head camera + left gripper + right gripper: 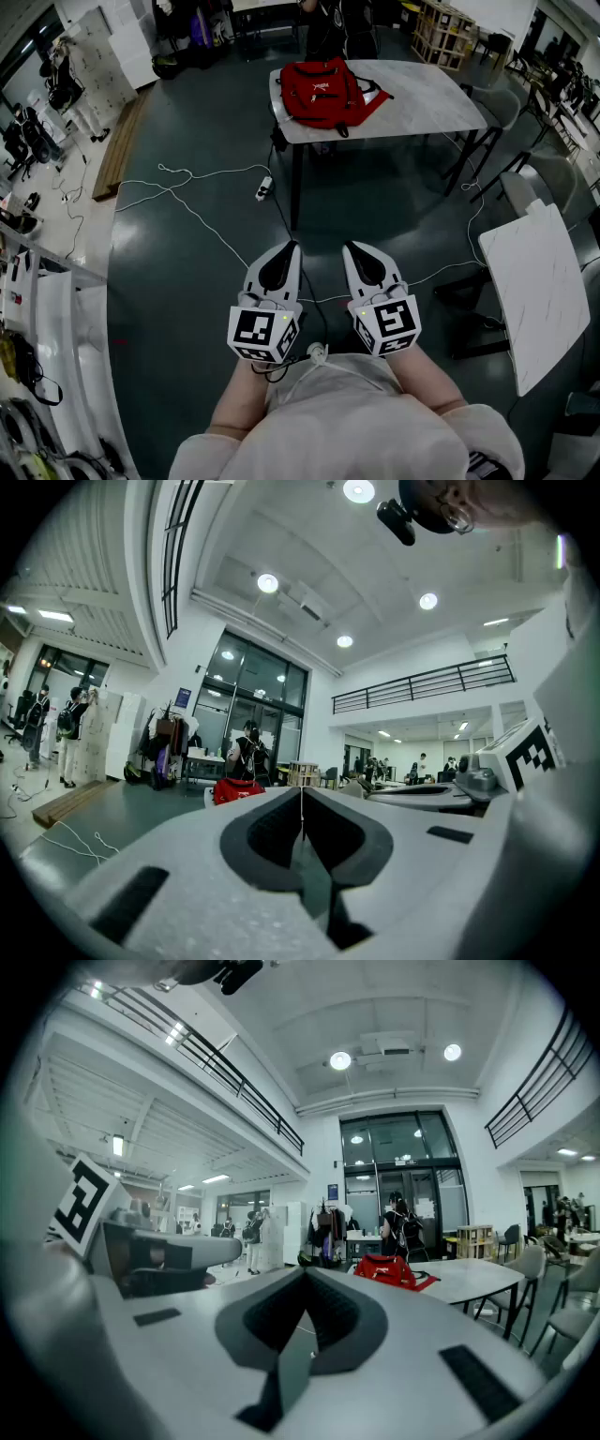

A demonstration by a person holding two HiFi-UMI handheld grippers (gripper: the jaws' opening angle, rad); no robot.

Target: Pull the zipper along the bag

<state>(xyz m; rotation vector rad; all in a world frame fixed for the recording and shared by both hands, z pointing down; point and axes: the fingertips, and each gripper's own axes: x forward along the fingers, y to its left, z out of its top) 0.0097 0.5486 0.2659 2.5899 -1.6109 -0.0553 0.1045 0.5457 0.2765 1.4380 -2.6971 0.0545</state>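
Note:
A red backpack lies on the far grey table, well ahead of me across the dark floor. The same backpack shows small in the left gripper view and in the right gripper view. Both grippers are held close to my body, side by side, pointing toward the table. My left gripper is shut, its tips meeting with nothing between them. My right gripper is shut too, and empty. The bag's zipper is too far off to make out.
White cables and a power strip lie on the floor between me and the table. A second white table stands at my right. Chairs sit beside the far table. A person stands behind it.

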